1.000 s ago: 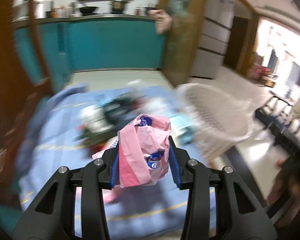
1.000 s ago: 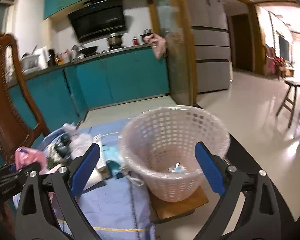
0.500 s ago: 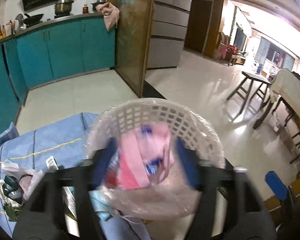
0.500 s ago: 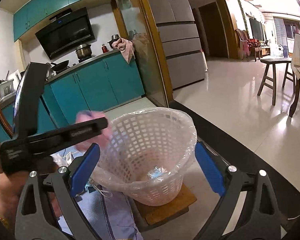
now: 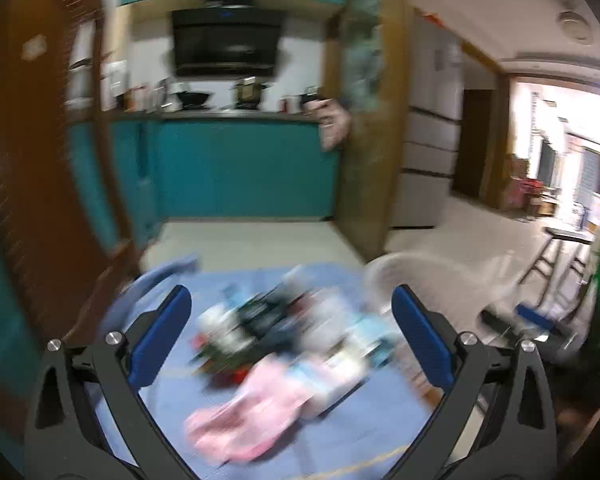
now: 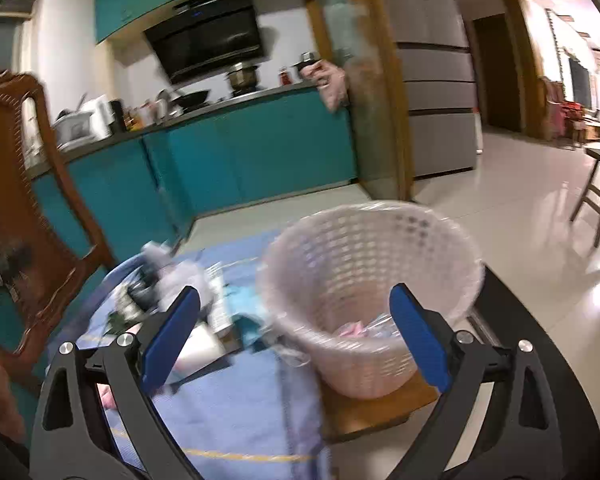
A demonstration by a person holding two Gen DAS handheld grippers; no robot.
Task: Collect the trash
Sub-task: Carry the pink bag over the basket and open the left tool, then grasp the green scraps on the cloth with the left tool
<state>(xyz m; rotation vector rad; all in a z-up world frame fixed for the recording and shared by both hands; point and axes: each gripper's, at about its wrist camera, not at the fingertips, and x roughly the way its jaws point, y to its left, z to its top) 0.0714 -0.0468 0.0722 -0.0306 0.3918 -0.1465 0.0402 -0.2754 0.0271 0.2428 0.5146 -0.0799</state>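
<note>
My left tongs [image 5: 291,336] and right tongs [image 6: 296,328] both gape, released. Blurred trash [image 5: 260,332] litters the bench [image 5: 340,440]; the basket [image 6: 364,276] stands off its right edge.

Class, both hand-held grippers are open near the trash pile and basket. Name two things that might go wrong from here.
1. The basket sits on a small wooden board beside the cloth's edge; a bump might tip it.
2. The trash pile is tightly jumbled, so the left hand-held gripper may snag several pieces.
</note>
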